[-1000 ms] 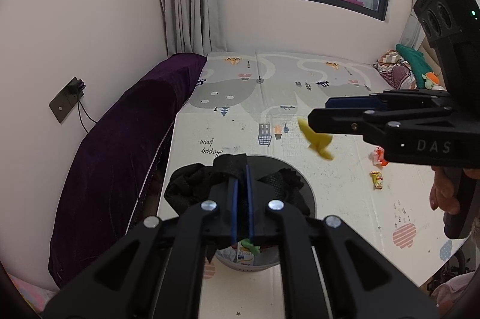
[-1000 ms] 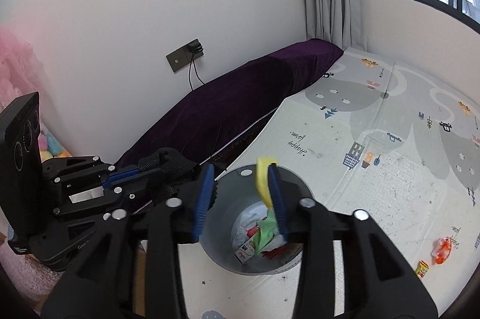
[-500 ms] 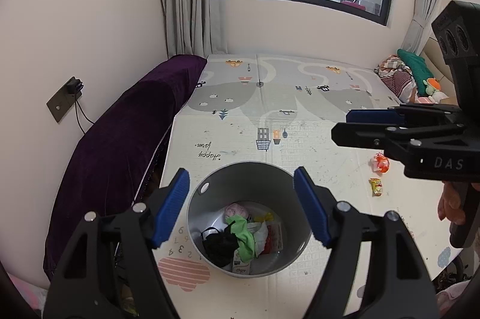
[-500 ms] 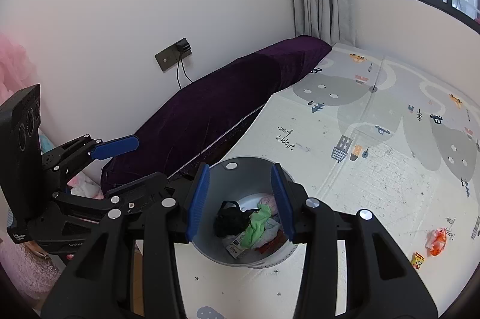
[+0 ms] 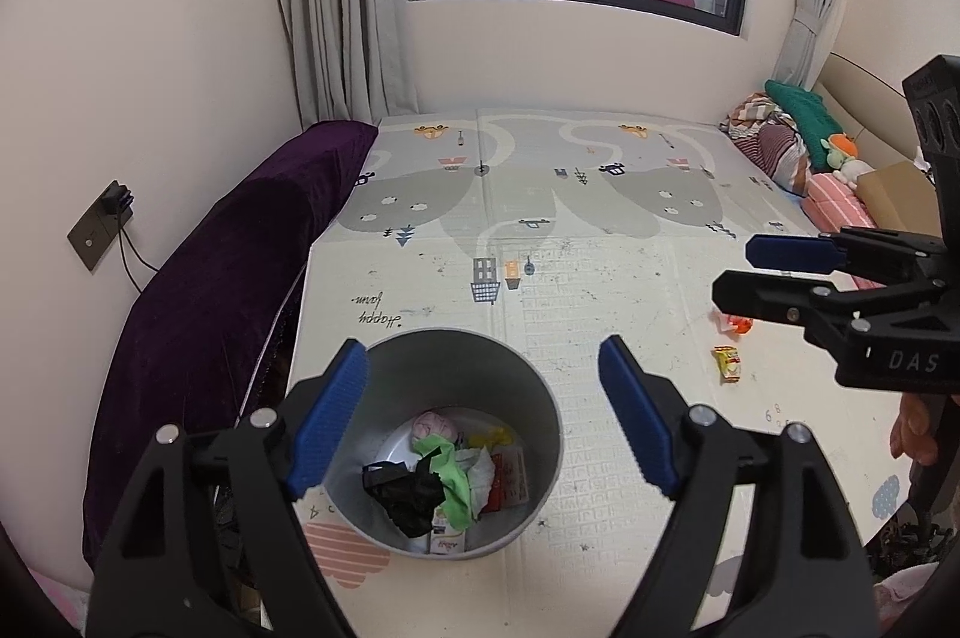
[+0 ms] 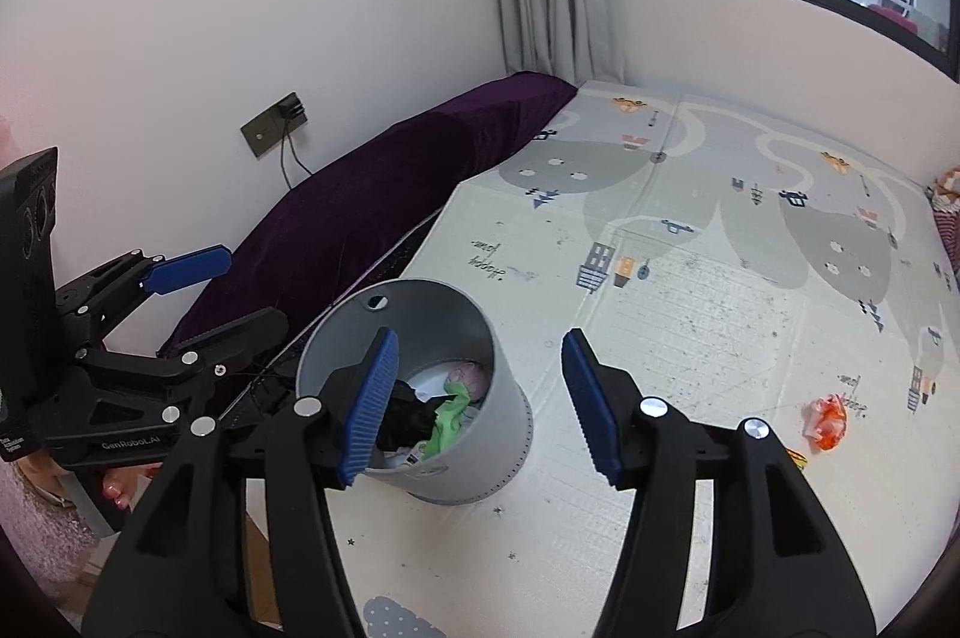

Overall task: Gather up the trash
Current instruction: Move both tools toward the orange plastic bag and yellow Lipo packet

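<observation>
Both grippers, left (image 5: 483, 413) and right (image 6: 480, 398), hung over the bin (image 5: 444, 356) with jaws spread, holding nothing. Orange wrapper (image 6: 827, 416) and yellow wrapper (image 5: 727, 364) lay on the mat (image 5: 600, 290) toward its right edge. Risk: thin flat wrappers could slip the jaws; bin could tip if bumped.
</observation>
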{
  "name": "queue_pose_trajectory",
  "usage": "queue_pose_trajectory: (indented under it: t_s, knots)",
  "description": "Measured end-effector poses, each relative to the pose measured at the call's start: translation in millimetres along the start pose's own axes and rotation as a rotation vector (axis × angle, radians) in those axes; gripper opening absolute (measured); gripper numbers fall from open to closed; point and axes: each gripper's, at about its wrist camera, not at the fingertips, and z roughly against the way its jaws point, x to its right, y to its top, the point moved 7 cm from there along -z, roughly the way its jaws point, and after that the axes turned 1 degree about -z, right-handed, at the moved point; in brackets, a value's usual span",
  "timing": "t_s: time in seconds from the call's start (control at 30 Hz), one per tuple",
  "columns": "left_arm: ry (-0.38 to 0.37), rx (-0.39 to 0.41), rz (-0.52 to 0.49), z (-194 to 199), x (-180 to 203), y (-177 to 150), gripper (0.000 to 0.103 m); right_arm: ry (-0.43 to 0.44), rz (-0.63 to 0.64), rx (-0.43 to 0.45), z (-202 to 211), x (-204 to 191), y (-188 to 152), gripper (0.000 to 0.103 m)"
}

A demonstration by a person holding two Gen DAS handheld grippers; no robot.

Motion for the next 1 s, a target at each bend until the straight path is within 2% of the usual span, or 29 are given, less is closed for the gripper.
queue_pose_trajectory:
  t_s: [0.17,0.73,0.8,1.0]
  knots:
    - [-0.047,-0.001,-0.034,-7.4,37.5,4.6,0.08,-0.083,-0.06,0.027,24.9,40.6,-17.2,0.064]
    - [-0.225,-0.041,-0.193,-54.0,215.0,23.0,0.08,-0.365,-0.221,0.118,123.5,209.1,-92.2,0.064]
    - [-0.241,-0.053,-0.208,-63.6,236.4,23.3,0.08,-0.404,-0.22,0.1,130.1,232.2,-102.1,0.065]
    - [-0.281,-0.113,-0.234,-104.4,297.2,18.4,0.08,-0.438,-0.298,0.047,135.8,305.9,-131.2,0.065]
